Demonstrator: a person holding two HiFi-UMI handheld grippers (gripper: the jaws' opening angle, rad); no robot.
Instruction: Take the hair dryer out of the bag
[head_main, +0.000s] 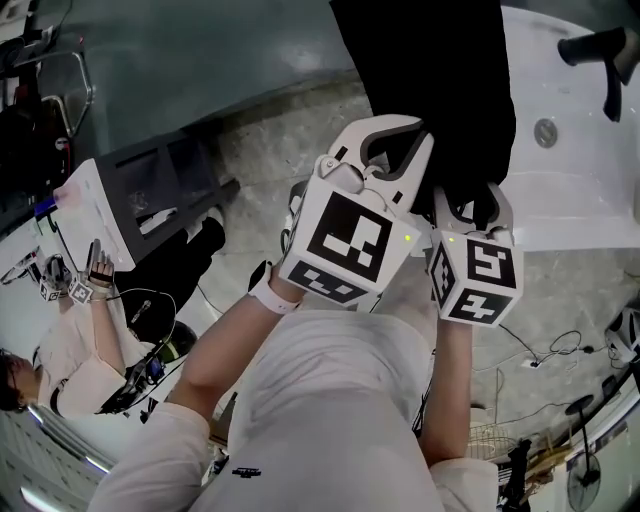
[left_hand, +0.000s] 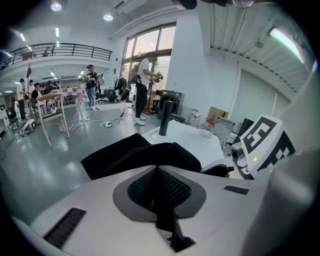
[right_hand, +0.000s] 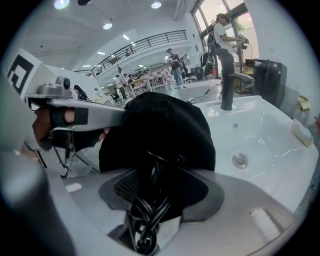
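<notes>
Left claw (left_hand: 159, 172), right claw (right_hand: 160, 172) on black bag (right_hand: 167, 127) by white basin (right_hand: 280, 125)

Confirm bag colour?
Plain black. The bag shows best in the right gripper view.

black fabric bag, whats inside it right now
A black coiled cord pinched in the right gripper seems to come out of the black fabric bag. The cloth covers whatever else is inside.
</notes>
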